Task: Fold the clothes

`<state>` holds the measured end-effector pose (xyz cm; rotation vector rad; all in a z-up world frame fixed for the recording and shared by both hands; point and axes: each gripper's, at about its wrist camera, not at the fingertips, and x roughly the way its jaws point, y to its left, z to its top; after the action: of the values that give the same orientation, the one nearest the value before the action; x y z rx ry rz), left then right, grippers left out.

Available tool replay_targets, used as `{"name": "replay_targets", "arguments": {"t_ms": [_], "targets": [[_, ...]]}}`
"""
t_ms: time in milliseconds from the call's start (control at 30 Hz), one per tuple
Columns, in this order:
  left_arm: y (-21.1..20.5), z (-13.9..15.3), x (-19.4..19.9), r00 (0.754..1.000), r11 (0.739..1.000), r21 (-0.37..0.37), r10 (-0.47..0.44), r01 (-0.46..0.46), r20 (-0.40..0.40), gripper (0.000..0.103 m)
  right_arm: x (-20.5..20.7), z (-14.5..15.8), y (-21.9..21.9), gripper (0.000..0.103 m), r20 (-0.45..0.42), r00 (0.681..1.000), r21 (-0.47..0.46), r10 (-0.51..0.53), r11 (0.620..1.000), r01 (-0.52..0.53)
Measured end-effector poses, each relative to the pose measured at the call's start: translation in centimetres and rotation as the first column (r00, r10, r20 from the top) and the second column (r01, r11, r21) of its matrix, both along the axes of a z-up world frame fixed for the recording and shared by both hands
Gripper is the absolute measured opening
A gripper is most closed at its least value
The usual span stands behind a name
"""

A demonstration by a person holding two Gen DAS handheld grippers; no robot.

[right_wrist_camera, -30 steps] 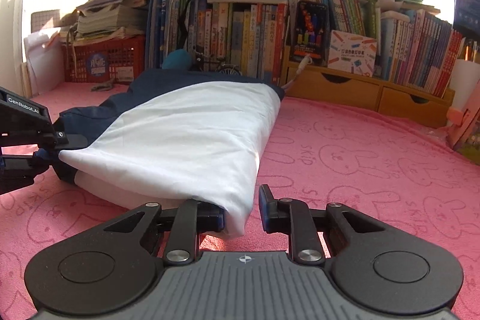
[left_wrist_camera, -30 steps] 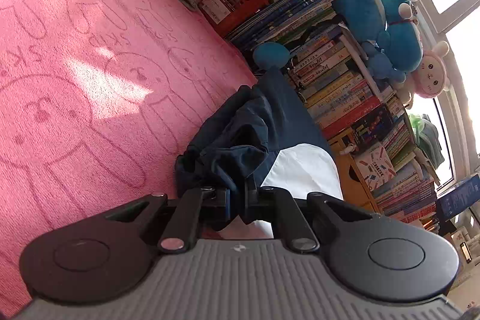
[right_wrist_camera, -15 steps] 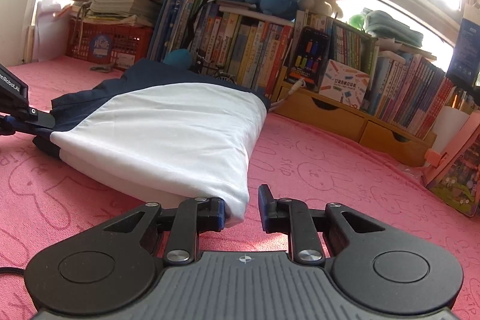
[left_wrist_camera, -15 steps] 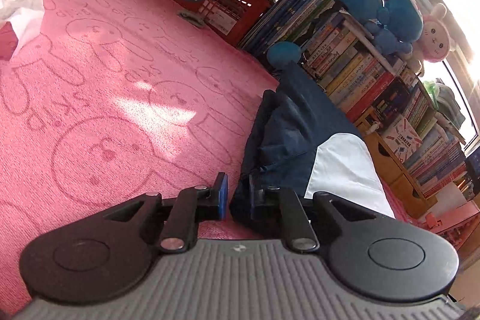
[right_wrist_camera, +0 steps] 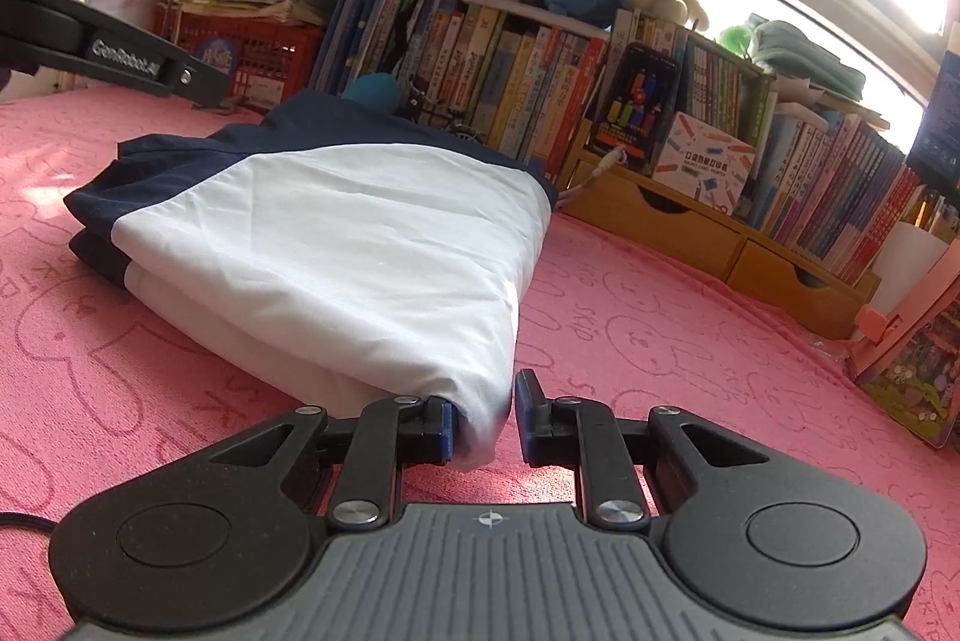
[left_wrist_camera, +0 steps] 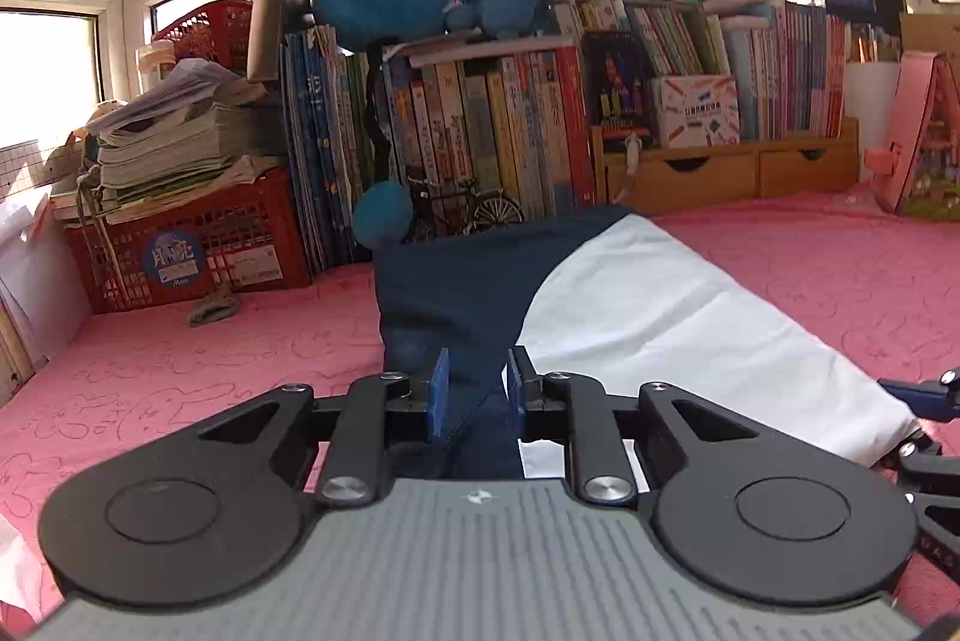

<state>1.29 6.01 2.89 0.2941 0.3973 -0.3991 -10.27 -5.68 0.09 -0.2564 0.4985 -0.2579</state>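
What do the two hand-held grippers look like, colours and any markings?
Both look alike. The left hand-held gripper and the right hand-held gripper each have a ribbed grey body with a small cross mark, two round black discs, black link arms with silver bolts, and blue pads on black fingers. In the right wrist view, the left one's side reads "GenRobot.AI" in white. No sleeves or hands show.
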Motion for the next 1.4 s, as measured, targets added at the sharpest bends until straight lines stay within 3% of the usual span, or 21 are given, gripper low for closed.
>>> {"name": "replay_targets", "arguments": {"t_ms": [67, 133, 233, 300, 367, 433, 567, 733, 767, 867, 967, 1033, 1100, 1167, 1233, 1333, 1400], "targets": [[0.8, -1.5, 1.3, 0.998, 0.997, 0.064, 0.053, -0.051, -0.036, 0.023, 0.0, 0.0, -0.4, 0.024, -0.01, 1.0, 0.017, -0.001, 1.0, 0.001], [3.3, -1.2, 1.7, 0.995, 0.998, 0.016, 0.068, -0.067, -0.067, 0.033, 0.0, 0.0, -0.8, 0.026, -0.021, 1.0, 0.033, 0.004, 0.999, -0.004], [5.2, -0.4, 2.4, 0.983, 0.973, 0.138, 0.184, -0.182, -0.003, 0.03, 0.0, 0.0, -1.1, 0.026, -0.038, 0.999, 0.05, 0.015, 0.999, -0.013], [6.4, 1.9, 3.0, 0.989, 0.988, 0.042, 0.147, -0.146, -0.021, 0.03, 0.2, -0.1, -1.1, 0.026, -0.045, 0.999, 0.057, 0.019, 0.998, -0.016], [5.6, 4.1, 3.3, 1.0, 0.999, -0.036, 0.028, -0.028, 0.003, 0.031, 0.2, -0.2, -1.1, 0.026, -0.05, 0.999, 0.06, 0.02, 0.998, -0.017], [2.4, 5.2, 3.9, 0.994, 0.996, 0.003, -0.084, 0.084, 0.069, 0.032, 0.3, -0.3, -1.0, 0.026, -0.057, 0.998, 0.055, 0.02, 0.998, -0.017], [-3.6, 3.5, 8.9, 0.987, 0.984, 0.086, -0.159, 0.158, -0.002, 0.033, 0.4, -0.5, -0.8, 0.026, -0.067, 0.997, 0.05, 0.023, 0.999, -0.02], [-3.5, -0.9, 16.7, 0.984, 0.994, 0.108, 0.01, 0.009, -0.179, 0.034, 0.5, -0.7, -0.8, 0.026, -0.078, 0.996, 0.056, 0.031, 0.998, -0.027], [-3.0, -1.6, 17.8, 0.98, 0.992, 0.121, 0.053, -0.029, -0.194, 0.036, 0.5, -0.7, -0.8, 0.026, -0.081, 0.996, 0.054, 0.036, 0.998, -0.031], [-0.9, -1.9, 20.0, 0.959, 0.995, 0.057, 0.096, -0.084, -0.266, 0.048, 0.5, -0.8, -0.6, 0.026, -0.085, 0.995, 0.048, 0.049, 0.998, -0.045], [-0.2, -0.8, 19.8, 0.955, 0.976, 0.137, 0.198, -0.171, -0.222, 0.044, 0.5, -0.7, -0.6, 0.028, -0.097, 0.992, 0.033, 0.078, 0.997, -0.075], [1.1, 0.6, 19.3, 0.958, 0.98, 0.108, 0.185, -0.165, -0.218, 0.045, 0.2, -0.3, -1.1, 0.034, -0.113, 0.987, 0.049, 0.115, 0.993, -0.11], [3.4, 2.4, 18.1, 0.954, 0.988, 0.02, 0.153, -0.153, -0.257, 0.048, -0.4, 0.8, -2.4, 0.063, -0.134, 0.976, 0.12, 0.172, 0.98, -0.156], [5.3, 3.8, 16.0, 0.958, 0.993, -0.033, 0.103, -0.116, -0.268, 0.054, -1.1, 2.1, -3.9, 0.077, -0.159, 0.954, 0.222, 0.255, 0.951, -0.217], [6.7, 5.1, 12.7, 0.969, 0.997, -0.051, 0.05, -0.064, -0.241, 0.061, -1.8, 3.7, -5.1, 0.078, -0.17, 0.935, 0.298, 0.31, 0.921, -0.251], [7.4, 6.0, 7.4, 0.974, 0.995, -0.098, -0.026, 0.004, -0.226, 0.086, -2.1, 5.6, -5.9, 0.086, -0.181, 0.931, 0.298, 0.316, 0.92, -0.254], [7.5, 6.2, 3.7, 0.971, 0.989, -0.135, -0.081, 0.052, -0.225, 0.087, -2.2, 6.7, -6.2, 0.092, -0.181, 0.932, 0.281, 0.314, 0.925, -0.257]]}}
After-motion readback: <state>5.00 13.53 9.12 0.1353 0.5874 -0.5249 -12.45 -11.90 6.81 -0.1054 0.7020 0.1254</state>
